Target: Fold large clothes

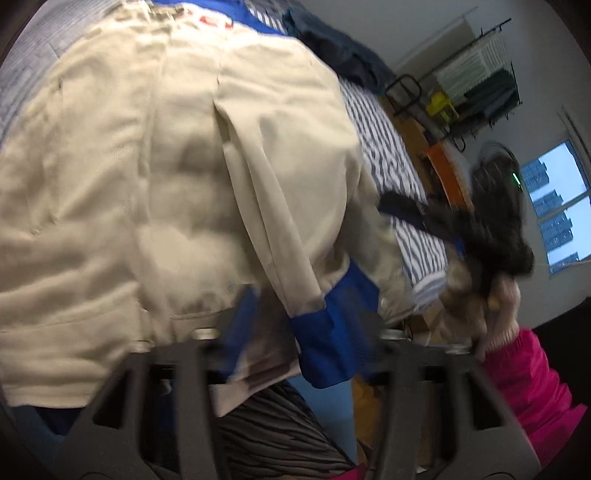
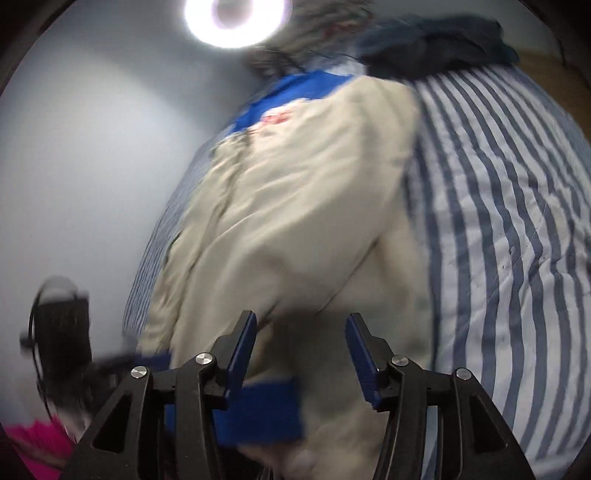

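1. Beige cloth fills both views: a jacket (image 1: 155,177) with blue trim lies spread on a striped bedspread (image 1: 391,147).
2. Its blue cuff (image 1: 325,350) hangs at the near edge in the left view, at the end of a sleeve folded across the body.
3. The left gripper (image 1: 295,354) sits low in its frame with fabric bunched over it. Its fingertips are hidden under the cloth, so I cannot tell whether they are apart or clamped on the jacket.
4. The right gripper (image 2: 301,350) has its two blue-padded fingers (image 2: 242,350) standing clearly apart, with beige cloth behind the gap and nothing pinched between them.
5. A blue band (image 2: 258,410) of the jacket lies just below the right gripper's left finger. Contact is unclear through the blur.
6. In the right view the jacket (image 2: 295,221) runs up the frame to a blue collar (image 2: 295,88), with a red mark just below it.
7. A dark heap of clothes (image 2: 436,48) rests on the bedspread (image 2: 509,221) beyond the jacket.
8. In the left view, a person in a pink top (image 1: 532,384), with dark hair, leans in at the right, blurred.
9. A window (image 1: 557,206) and a clothes rack (image 1: 480,85) stand against the far wall.
10. A round ceiling lamp (image 2: 234,18) glares at the top of the right view.
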